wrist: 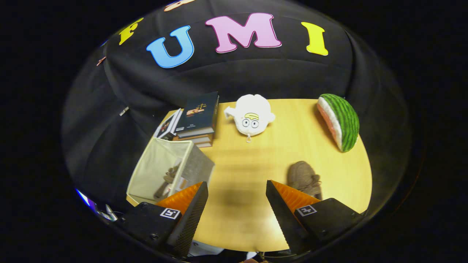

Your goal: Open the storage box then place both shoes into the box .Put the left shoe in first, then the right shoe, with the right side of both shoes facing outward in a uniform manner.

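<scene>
The tongs (237, 190) hang above the wooden table (248, 160) with their two fingers spread wide apart, released, and nothing is between them except bare tabletop. Both fingers are well above the surface and touch nothing.

To the left of the left finger stands the storage box (166, 171), pale and translucent, with its opening turned up toward the camera. Inside it lies one brown shoe (169, 179), partly hidden by the left finger. The second brown shoe (304, 178) lies on the table just beyond the right finger, partly behind its tip; which way it faces I cannot tell.

Farther away, behind the box, there is a stack of books (197, 120) with a dark cover on top. Next to the books sits a white plush toy (251, 115). At the far right of the table lies a watermelon slice (340, 122), a toy with green striped rind, well apart from the shoe.
</scene>
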A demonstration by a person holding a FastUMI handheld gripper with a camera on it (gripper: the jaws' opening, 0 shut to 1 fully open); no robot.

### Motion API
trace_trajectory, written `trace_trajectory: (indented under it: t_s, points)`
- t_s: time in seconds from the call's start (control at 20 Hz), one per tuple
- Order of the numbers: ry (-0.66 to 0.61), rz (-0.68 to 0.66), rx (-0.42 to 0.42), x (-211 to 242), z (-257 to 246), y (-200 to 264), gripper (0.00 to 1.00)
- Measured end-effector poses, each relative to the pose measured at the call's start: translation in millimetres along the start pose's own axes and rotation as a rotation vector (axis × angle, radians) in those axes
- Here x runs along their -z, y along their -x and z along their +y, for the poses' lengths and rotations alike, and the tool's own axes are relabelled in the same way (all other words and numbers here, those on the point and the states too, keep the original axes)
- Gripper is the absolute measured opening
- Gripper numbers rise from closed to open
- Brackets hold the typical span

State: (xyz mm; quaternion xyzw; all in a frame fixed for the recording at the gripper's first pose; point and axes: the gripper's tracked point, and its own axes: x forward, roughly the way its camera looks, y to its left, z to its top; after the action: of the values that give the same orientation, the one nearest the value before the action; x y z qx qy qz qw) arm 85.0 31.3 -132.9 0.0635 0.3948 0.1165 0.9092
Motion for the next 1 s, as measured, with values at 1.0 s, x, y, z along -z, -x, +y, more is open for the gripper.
trace_trajectory:
  t_s: [1.0]
  points:
    - [0.014, 0.296, 0.092, 108.0, -213.8, -59.8, 1.0]
